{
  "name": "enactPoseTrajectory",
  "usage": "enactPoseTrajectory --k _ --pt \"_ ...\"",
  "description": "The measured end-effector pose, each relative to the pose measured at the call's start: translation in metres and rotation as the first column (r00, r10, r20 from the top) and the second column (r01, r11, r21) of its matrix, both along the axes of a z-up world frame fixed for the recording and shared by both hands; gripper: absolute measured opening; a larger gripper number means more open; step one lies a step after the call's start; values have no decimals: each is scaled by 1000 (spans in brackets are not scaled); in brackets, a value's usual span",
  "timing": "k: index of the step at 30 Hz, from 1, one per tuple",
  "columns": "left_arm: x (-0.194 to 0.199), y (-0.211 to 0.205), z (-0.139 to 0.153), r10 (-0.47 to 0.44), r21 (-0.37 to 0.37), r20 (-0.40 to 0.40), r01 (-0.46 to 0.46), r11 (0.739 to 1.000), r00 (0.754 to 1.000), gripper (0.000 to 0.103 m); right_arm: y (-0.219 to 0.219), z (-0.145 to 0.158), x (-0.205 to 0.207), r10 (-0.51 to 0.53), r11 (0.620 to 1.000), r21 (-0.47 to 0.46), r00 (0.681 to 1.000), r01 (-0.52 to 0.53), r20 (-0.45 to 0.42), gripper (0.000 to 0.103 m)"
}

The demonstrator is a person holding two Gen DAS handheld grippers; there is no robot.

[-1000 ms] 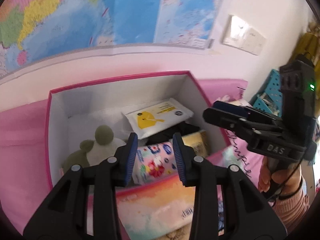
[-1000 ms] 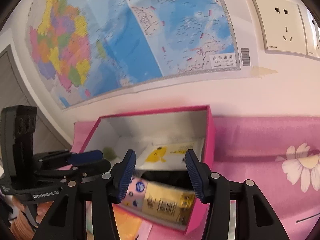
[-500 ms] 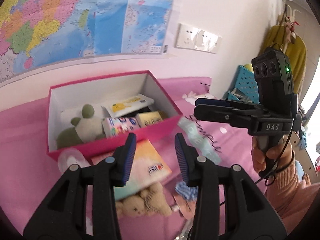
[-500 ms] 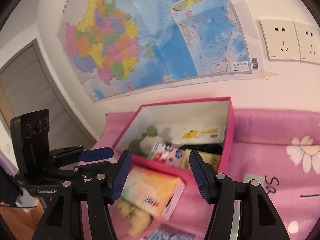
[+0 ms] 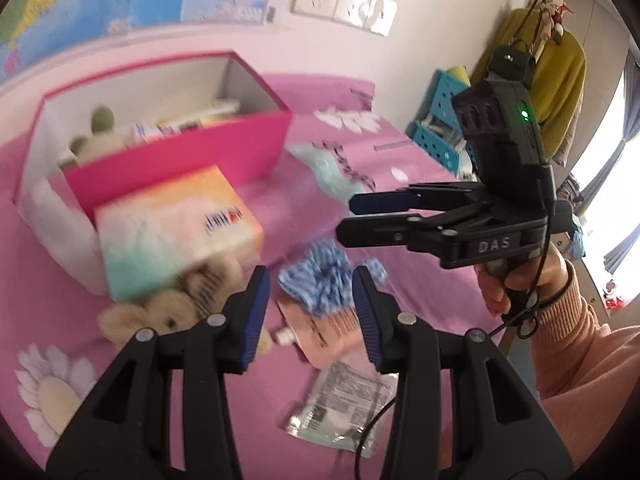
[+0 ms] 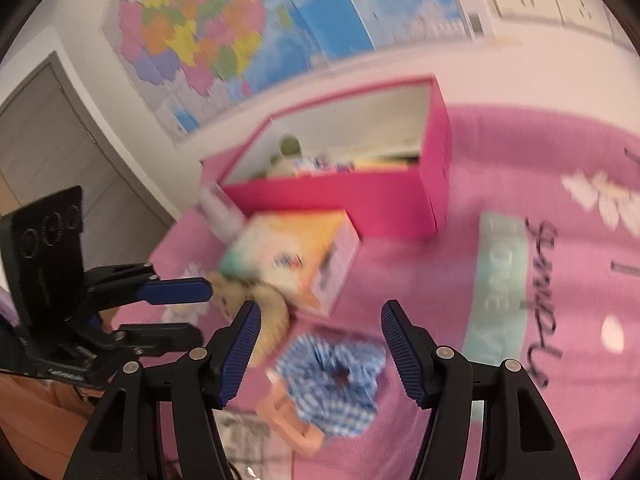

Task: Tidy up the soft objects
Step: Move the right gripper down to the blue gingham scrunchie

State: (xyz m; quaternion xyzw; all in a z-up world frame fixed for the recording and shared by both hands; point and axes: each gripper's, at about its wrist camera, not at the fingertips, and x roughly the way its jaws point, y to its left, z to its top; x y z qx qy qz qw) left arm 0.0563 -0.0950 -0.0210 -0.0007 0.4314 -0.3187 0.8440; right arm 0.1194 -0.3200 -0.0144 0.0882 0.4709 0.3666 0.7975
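A pink box (image 5: 180, 152) (image 6: 340, 200) stands on the pink bedspread, with a green plush (image 5: 100, 128) and small packs inside. In front of it lie a pastel tissue pack (image 5: 172, 228) (image 6: 292, 256), a beige teddy bear (image 5: 160, 312) (image 6: 240, 300), a blue checked scrunchie (image 5: 320, 284) (image 6: 332, 376) and a peach pouch (image 5: 328, 332) (image 6: 288, 412). My left gripper (image 5: 310, 276) (image 6: 204, 312) hovers open above the scrunchie and bear, empty. My right gripper (image 6: 320, 308) (image 5: 346, 218) is open too, above the scrunchie, with nothing between its fingers.
A mint green pack (image 5: 332, 172) (image 6: 496, 292) lies right of the box, a printed sachet (image 5: 340, 412) nearest me. Something white (image 5: 60, 232) leans by the box's left corner. A blue crate (image 5: 436, 132) and a yellow garment (image 5: 548, 68) stand at the right; a door (image 6: 60, 152) is left.
Both grippers have drawn back from the box and tipped down toward the items on the bedspread. Their jaws have widened, and the packs seen between them now lie in the box.
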Motion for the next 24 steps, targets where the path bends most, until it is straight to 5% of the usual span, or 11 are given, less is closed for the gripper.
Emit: enactPoseTrajectory --k 9,24 --pt "3 -16 -28 -35 16 -89 37 999 995 45 2 -46 -2 -8 1000 -25 994 5 -105 64" --pt "27 -32 -49 -37 23 -181 41 999 983 45 6 -61 2 -1 1000 -26 994 -1 -106 60"
